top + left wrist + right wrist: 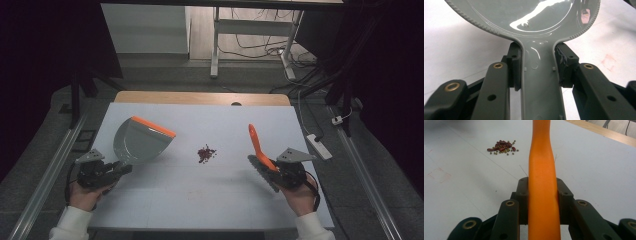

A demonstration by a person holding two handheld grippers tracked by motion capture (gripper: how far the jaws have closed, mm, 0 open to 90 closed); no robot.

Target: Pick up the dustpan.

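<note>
Dustpan (137, 141) handle is clamped in left claw (120, 169), brush (260, 150) handle in right claw (272, 172); beans (205, 153) lie between, ready for sweeping on desk (200, 200).

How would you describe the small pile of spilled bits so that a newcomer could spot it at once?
Start at the white table and look to its middle, between the grey dustpan and the orange-handled brush. There lies the pile, apart from both: dark red beans mixed with tiny green ones, the one loose scatter on the table.
</note>
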